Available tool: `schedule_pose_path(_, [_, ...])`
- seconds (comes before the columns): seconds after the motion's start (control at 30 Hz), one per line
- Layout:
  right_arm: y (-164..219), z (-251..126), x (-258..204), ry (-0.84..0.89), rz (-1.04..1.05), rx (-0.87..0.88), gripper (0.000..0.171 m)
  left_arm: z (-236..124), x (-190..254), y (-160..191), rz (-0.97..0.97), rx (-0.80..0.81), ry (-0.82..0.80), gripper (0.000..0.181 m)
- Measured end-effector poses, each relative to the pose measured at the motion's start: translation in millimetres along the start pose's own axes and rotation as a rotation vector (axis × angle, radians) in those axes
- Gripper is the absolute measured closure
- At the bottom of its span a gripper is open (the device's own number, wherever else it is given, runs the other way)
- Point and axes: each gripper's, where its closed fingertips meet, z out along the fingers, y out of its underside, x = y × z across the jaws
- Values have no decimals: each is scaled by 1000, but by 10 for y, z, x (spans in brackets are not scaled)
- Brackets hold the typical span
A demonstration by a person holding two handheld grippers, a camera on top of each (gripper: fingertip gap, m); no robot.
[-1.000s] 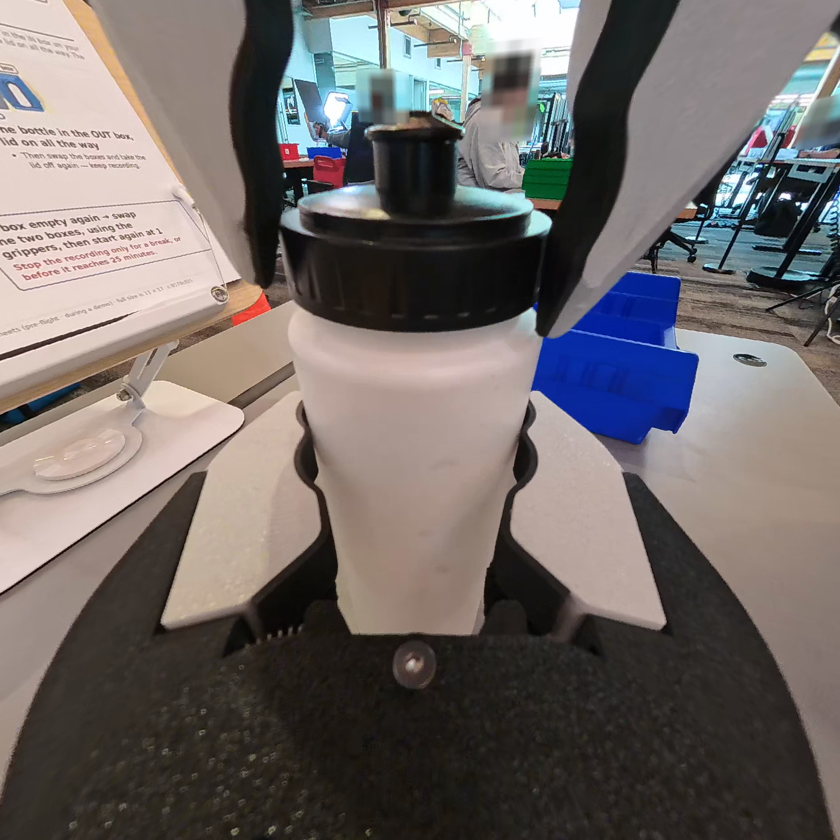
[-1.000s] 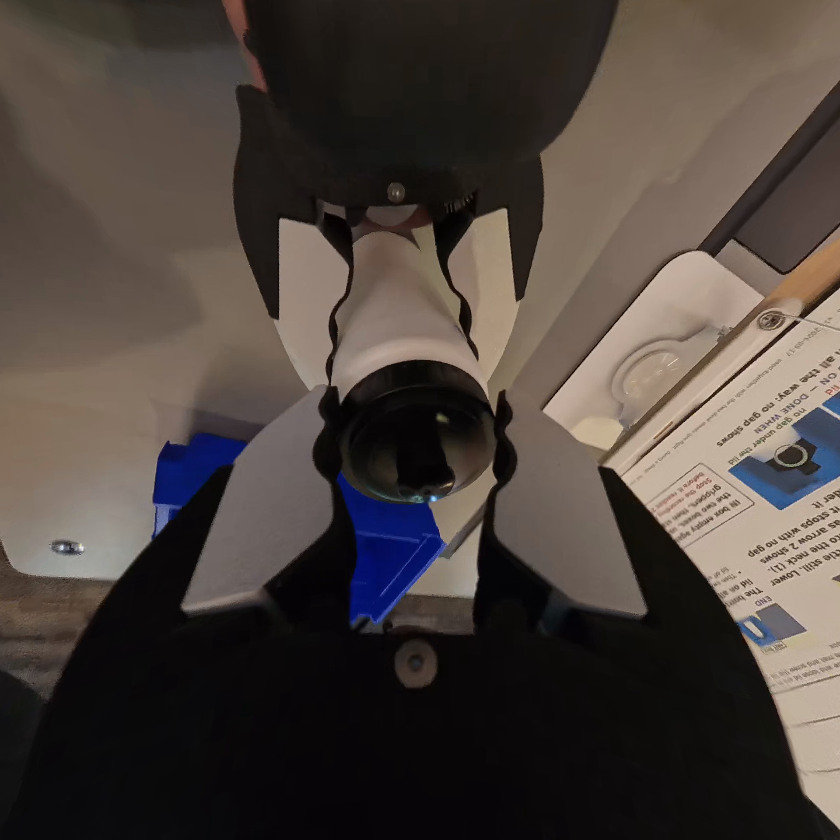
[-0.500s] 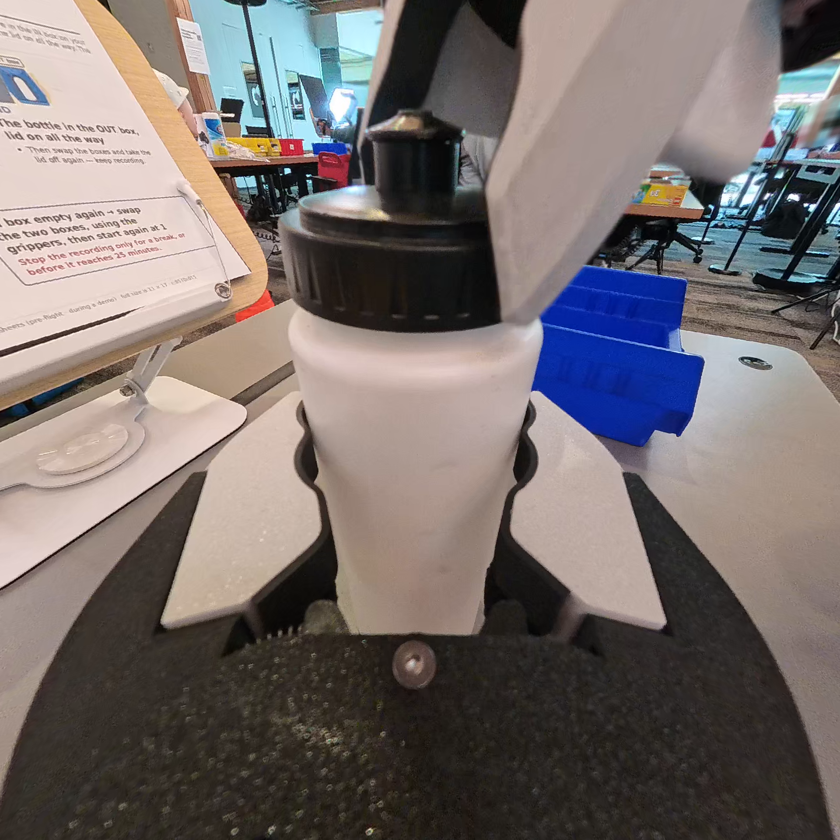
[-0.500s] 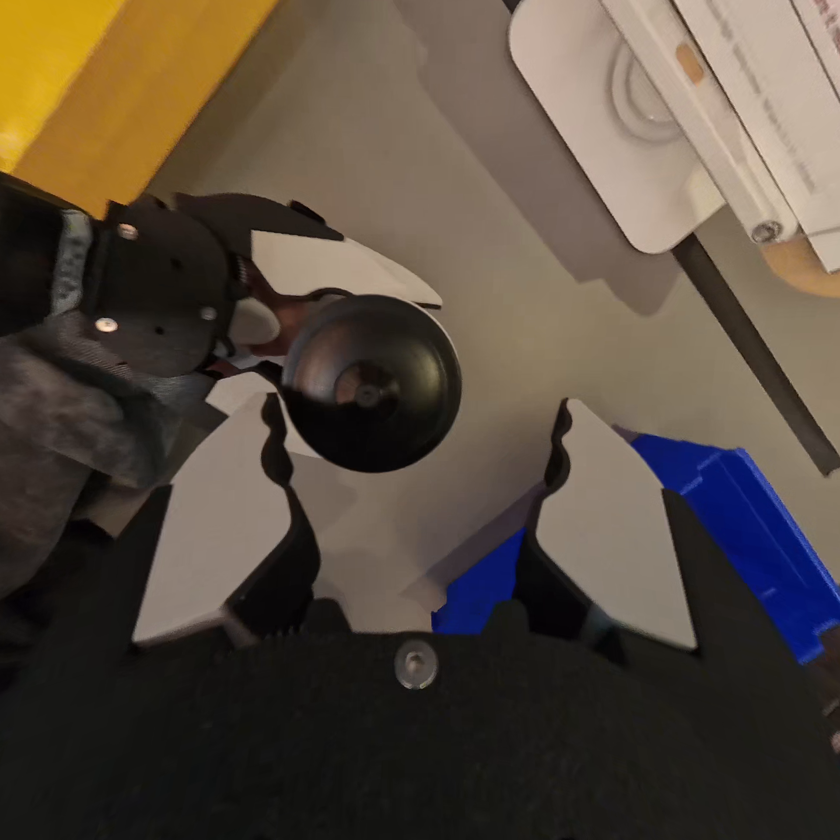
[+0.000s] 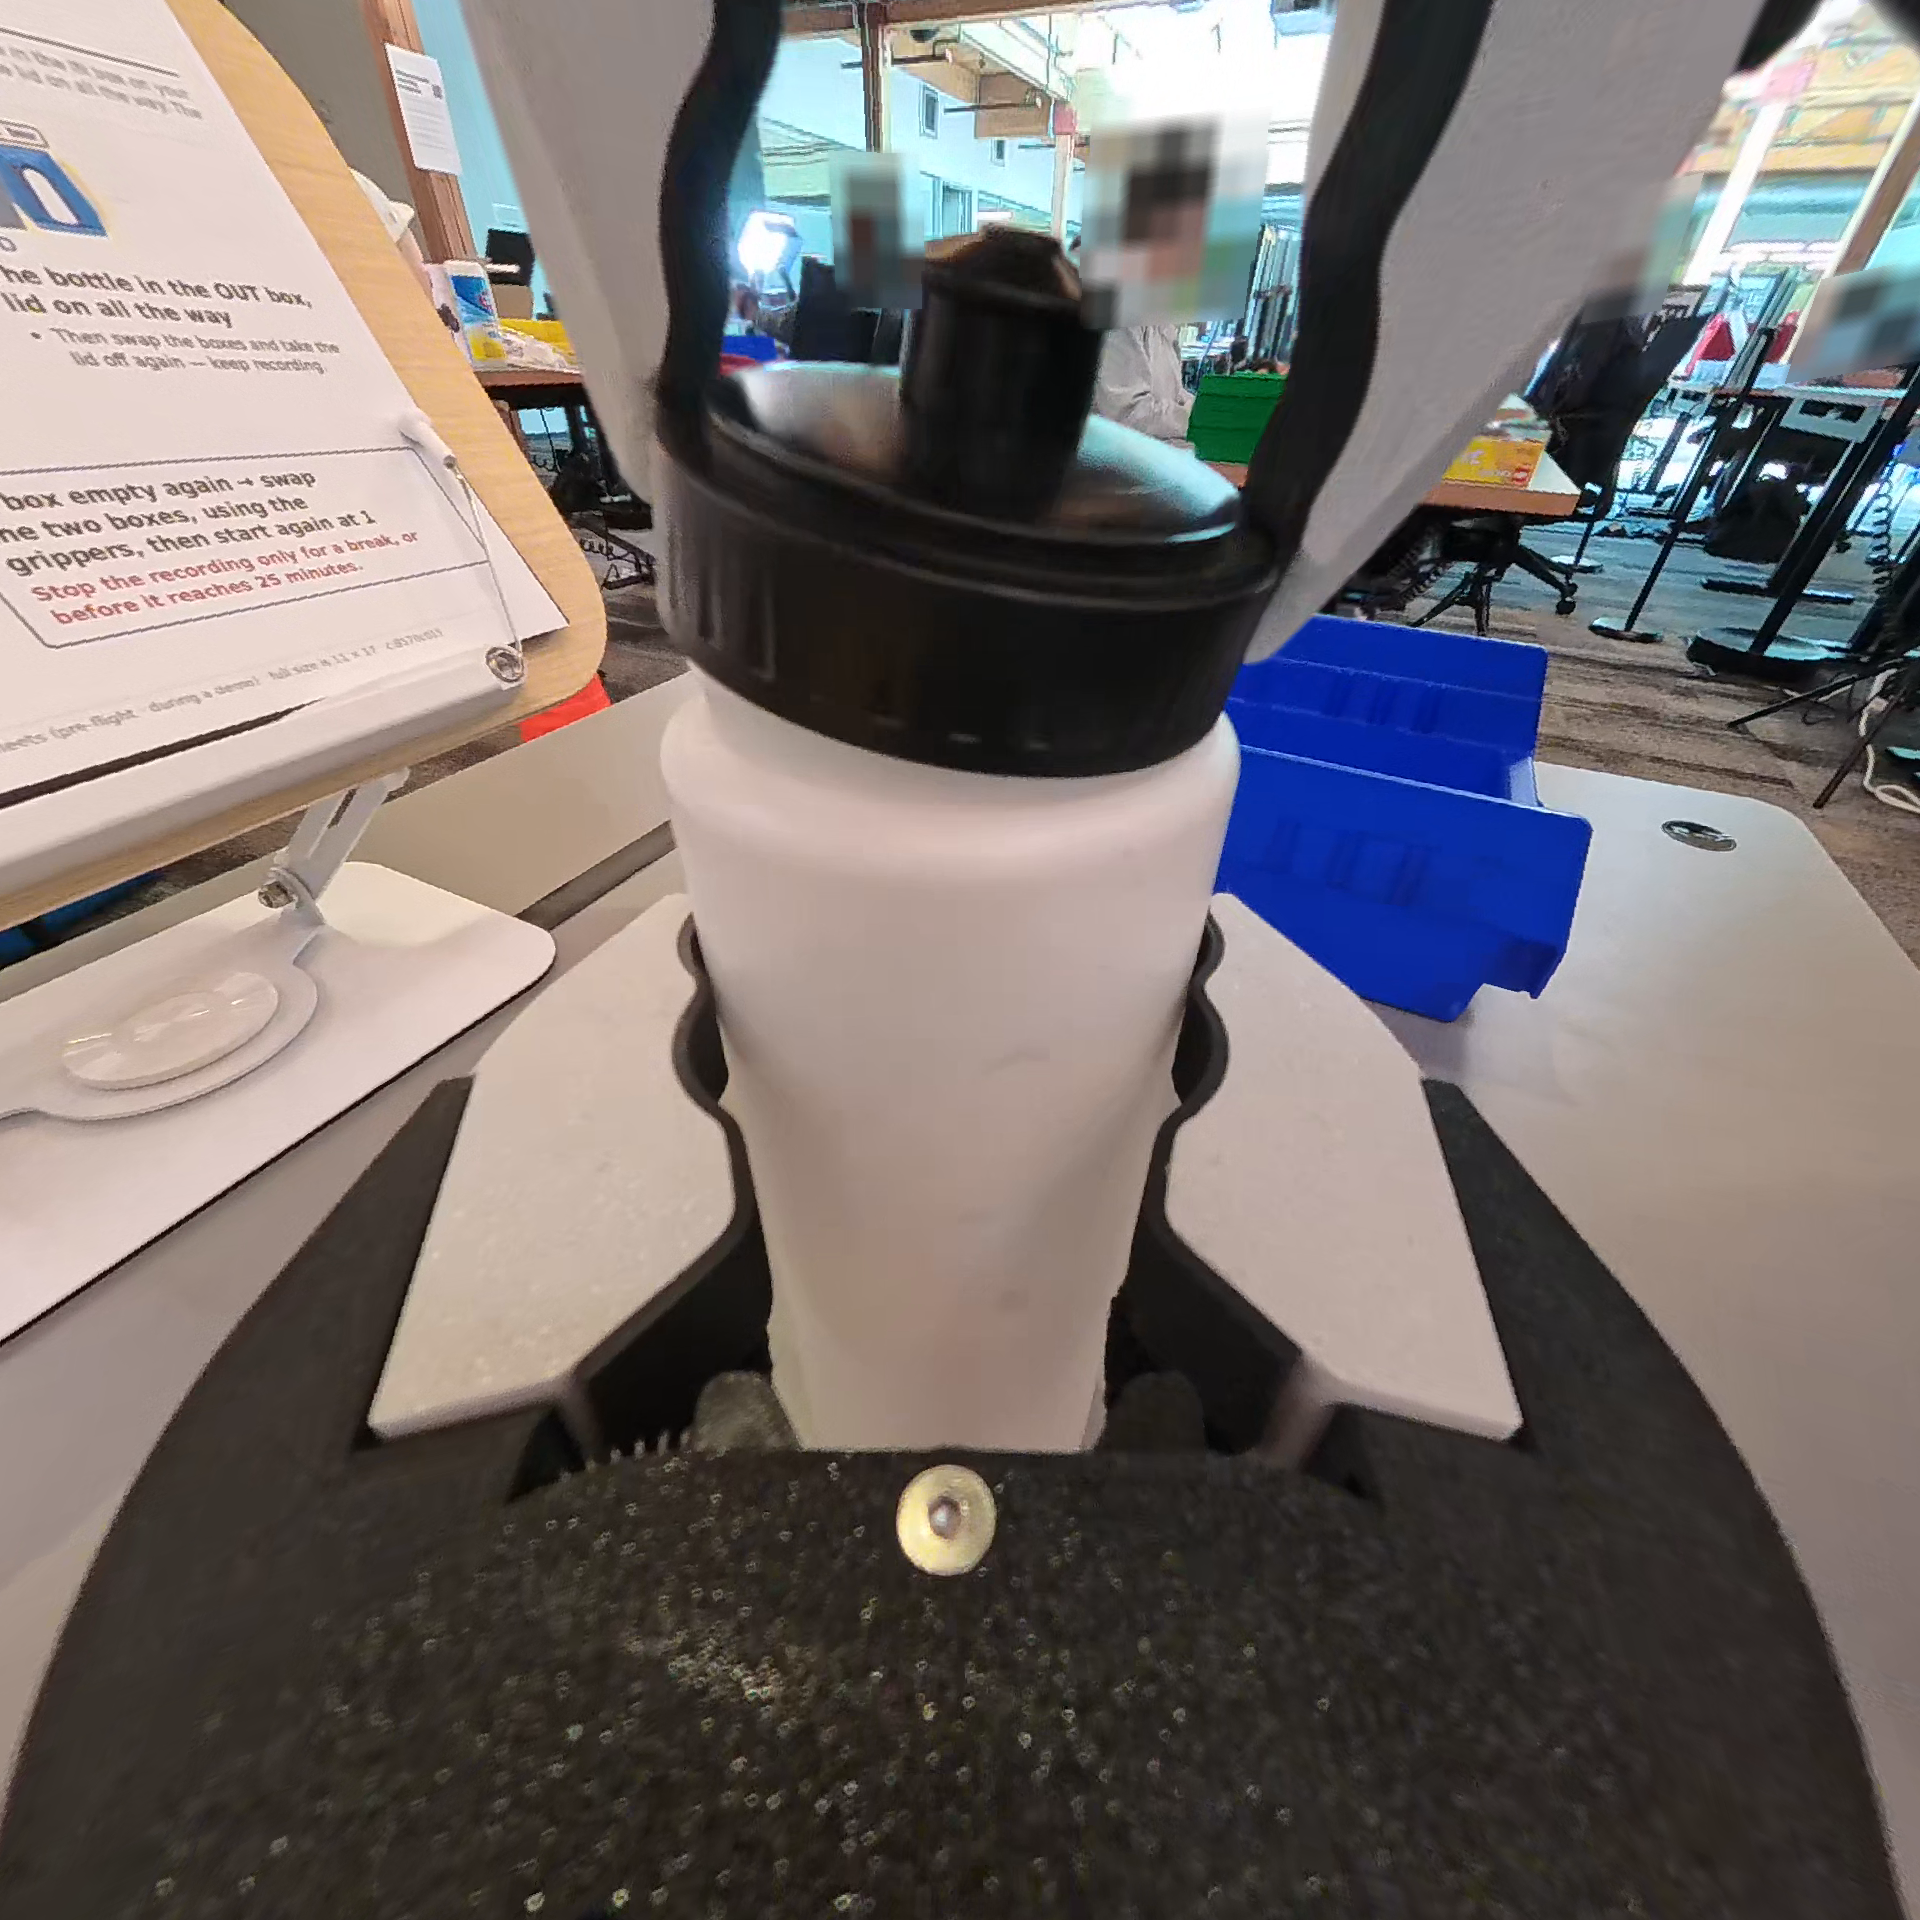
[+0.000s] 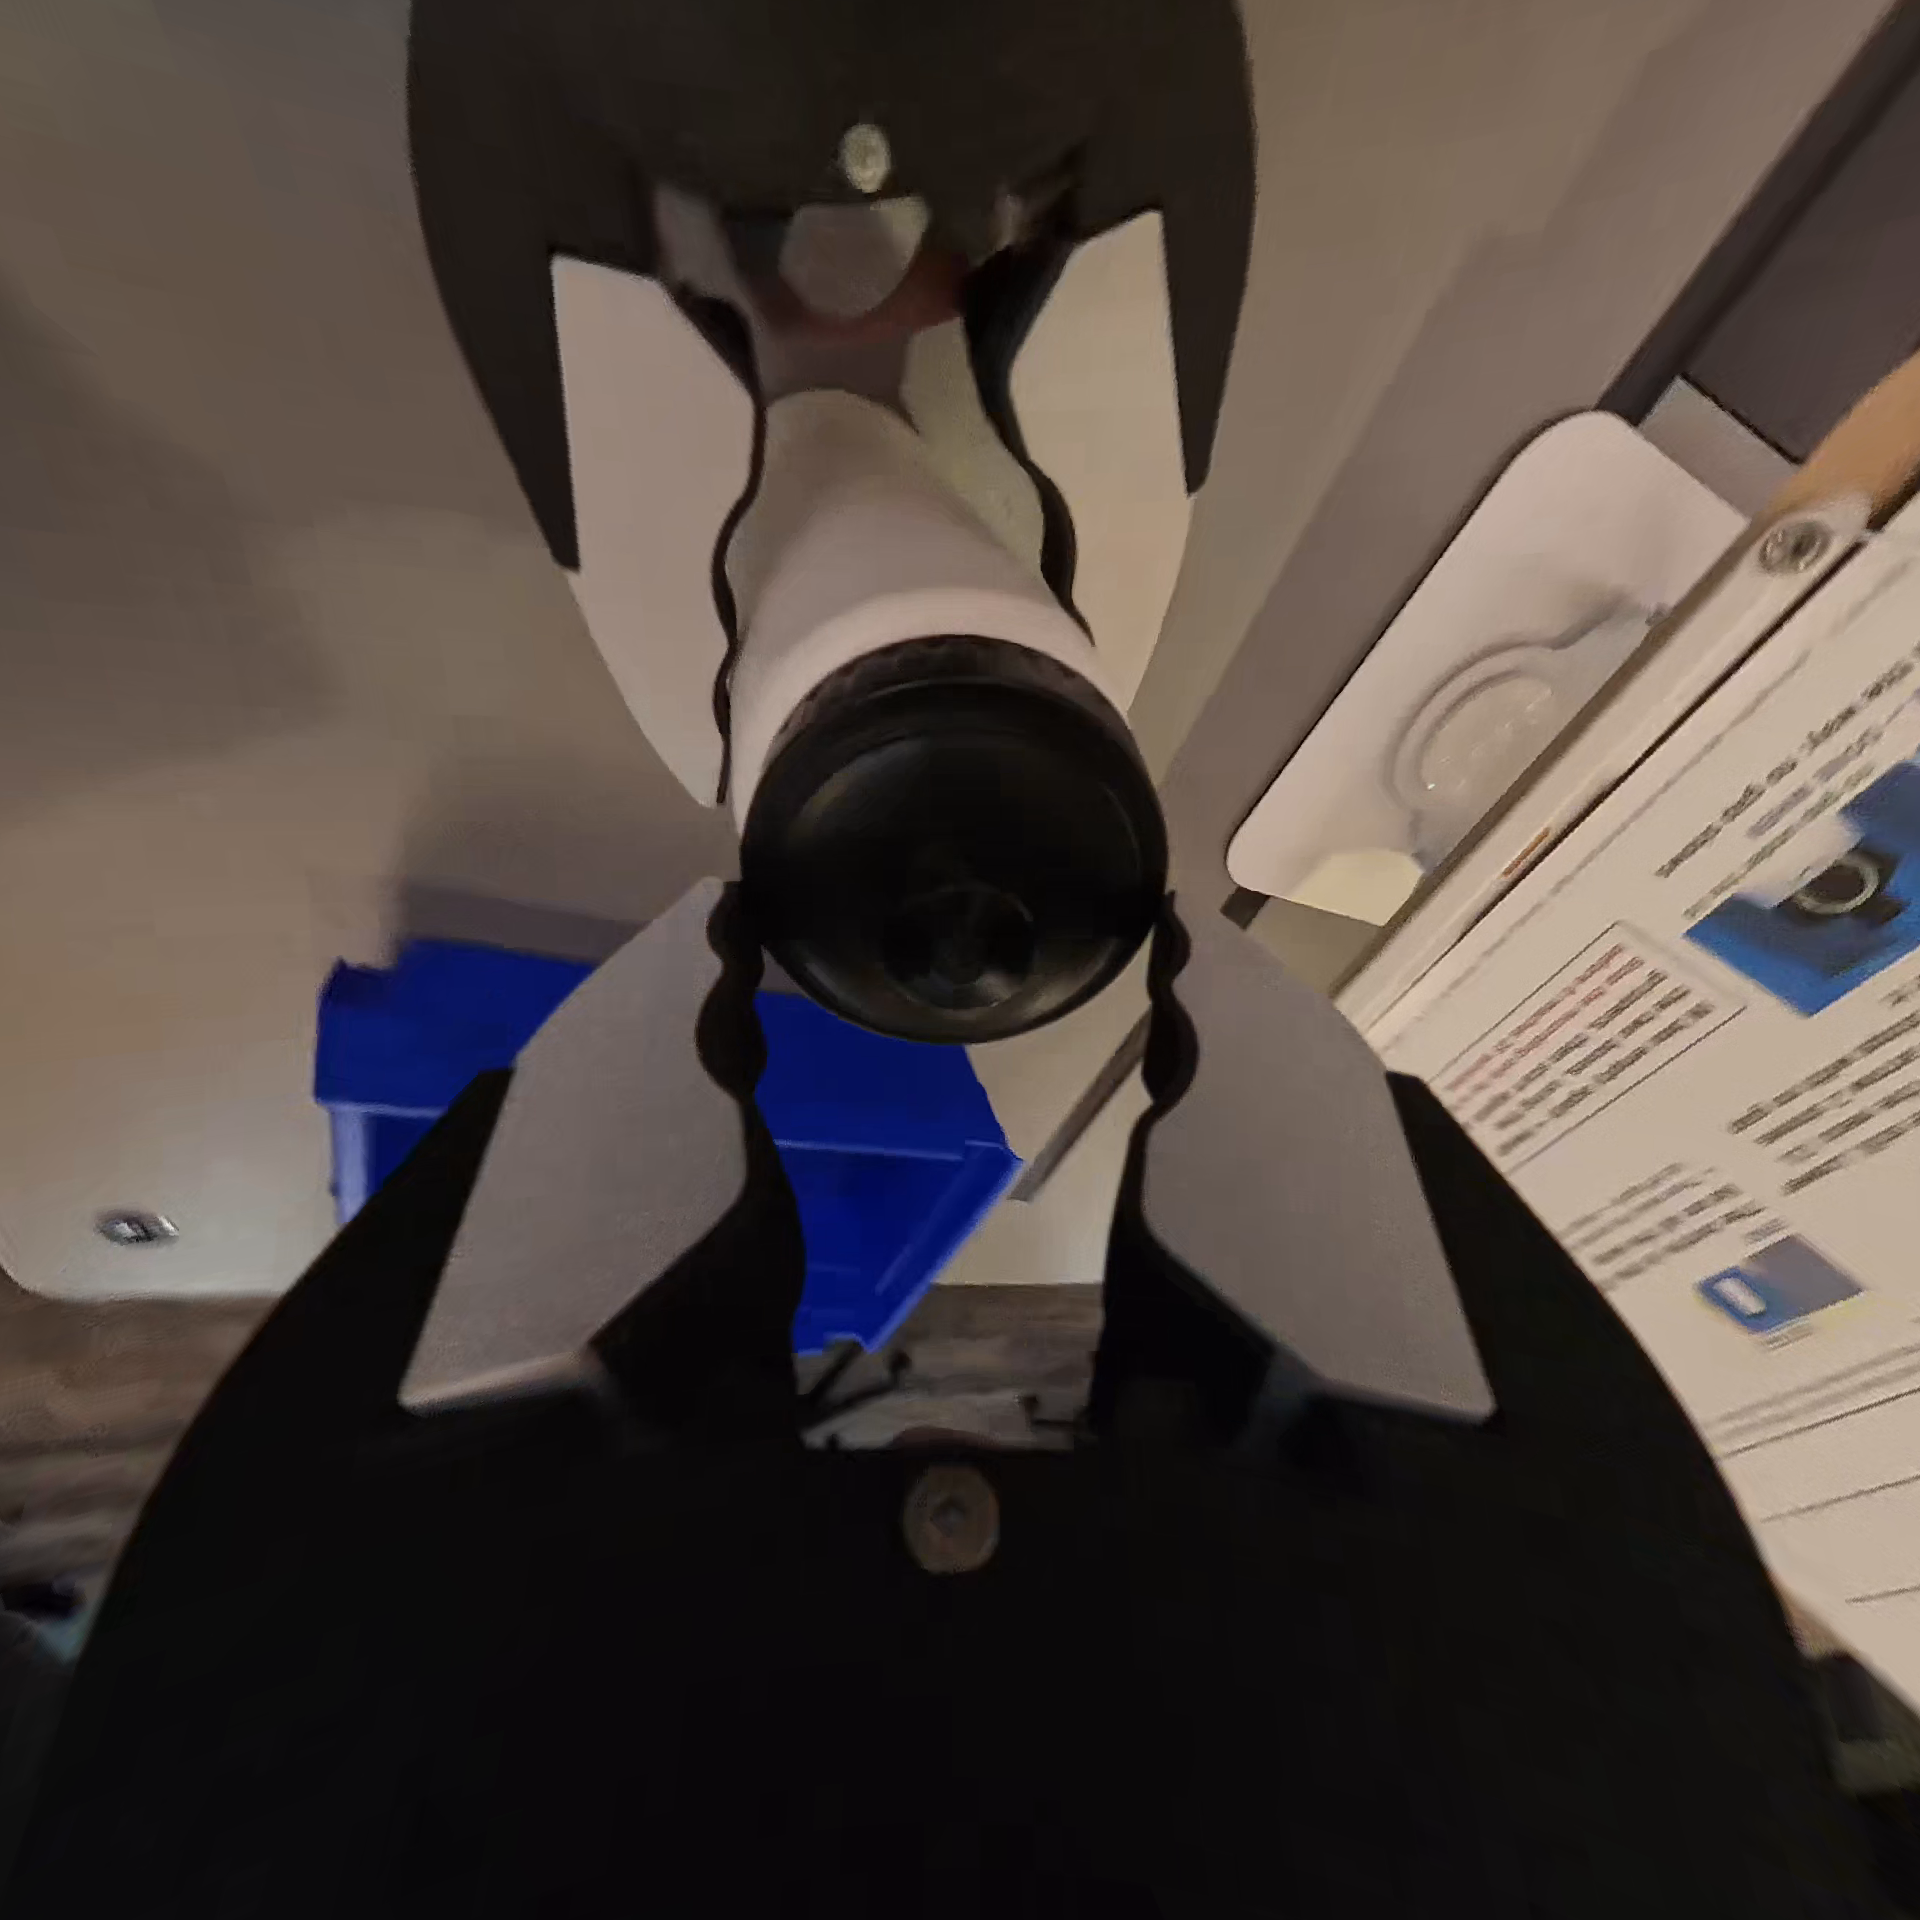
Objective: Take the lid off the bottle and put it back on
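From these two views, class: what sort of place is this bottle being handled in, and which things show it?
Probably a shared workshop or lab set up for recording. The white bottle is held over a grey table beside a blue parts bin and an instruction sheet on a stand; behind stand more worktables and office chairs.

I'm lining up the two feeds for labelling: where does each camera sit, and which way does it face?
Left wrist view: on the left gripper, low, facing level across the table; its fingers clamp the white bottle, right gripper's fingers at the top.
Right wrist view: on the right gripper, above, facing down; its fingers flank the black lid, left gripper beyond.
Shared: bottle, lid, blue bin, instruction stand, both grippers.
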Motion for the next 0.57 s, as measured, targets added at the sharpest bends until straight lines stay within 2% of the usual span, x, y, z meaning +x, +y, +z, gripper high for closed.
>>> schedule_pose_path(0.07, [-16,-10,17,-13,-62,-19,99,-14,0,-1,-1,1,9,96])
schedule_pose_path(0.17, [-35,-34,-5,-50,-51,-19,99,-7,16,2,11,-4,7,96])
schedule_pose_path(0.3, [-262,-176,-50,-118,153,198,101,-6,16,3,15,-10,1,96])
schedule_pose_path(0.37, [-347,-244,6,-106,314,303,79,-8,8,3,14,-11,-6,96])
schedule_pose_path(0.43, [-402,-260,-8,-133,496,375,70,-7,6,4,15,-15,-11,96])
schedule_pose_path(0.47, [-401,-239,-39,-140,554,387,68,-6,6,6,17,-16,-12,96])
schedule_pose_path(0.57, [-246,-145,-25,-7,632,340,68,-7,6,6,16,-18,-13,96])
